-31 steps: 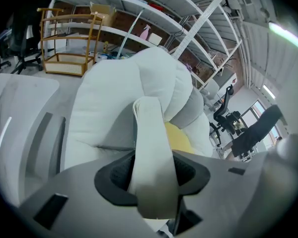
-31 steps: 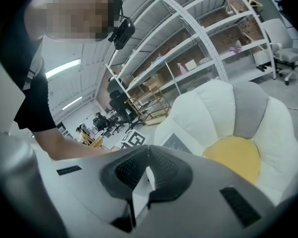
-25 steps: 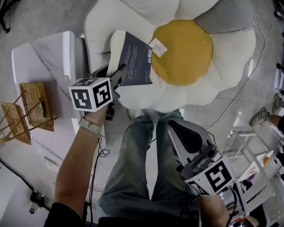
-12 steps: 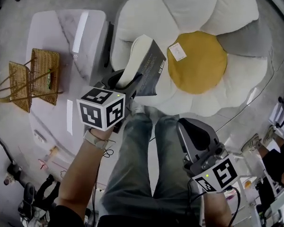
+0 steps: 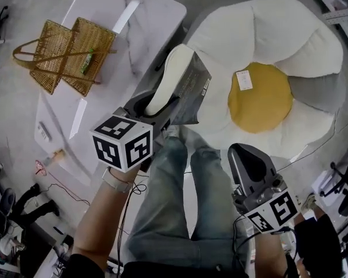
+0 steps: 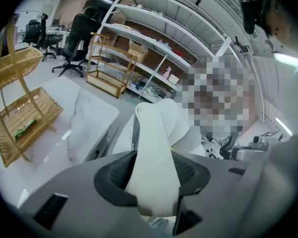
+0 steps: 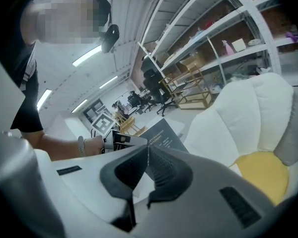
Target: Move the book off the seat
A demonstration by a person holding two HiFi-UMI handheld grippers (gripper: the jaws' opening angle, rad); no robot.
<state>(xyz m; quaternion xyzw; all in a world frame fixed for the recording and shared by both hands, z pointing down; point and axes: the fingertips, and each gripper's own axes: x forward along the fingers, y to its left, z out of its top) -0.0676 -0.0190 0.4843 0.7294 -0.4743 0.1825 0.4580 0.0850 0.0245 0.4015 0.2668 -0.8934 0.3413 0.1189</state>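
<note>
Book (image 5: 190, 88) is clear of the seat (image 5: 261, 28), up in the air in my left gripper (image 5: 156, 104), over the gap between the seat's left edge and the right edge of the white table (image 5: 148, 13). Left jaws are part-way spread and pinching the book across its page block. In the left gripper view the pale page edge fills the space between the pads and both press on it. Dark cover faces the seat. Right gripper (image 5: 247, 162) hangs low by my right leg, well apart from the book, jaws pressed together on nothing (the right gripper view shows the ribbed pads meeting). Step in hand, as I judge it: carry the book across and set it on the table. To do it well, hold the pinch firm, since the book is gripped near one end and the free end could swing or the pages fan. Aim for a bare stretch near the table's right edge, clear of the wicker basket (image 5: 66, 51) at its left edge. Lower until the cover lies flat, then let go. Risk: a slack grip drops it toward the seat.
</note>
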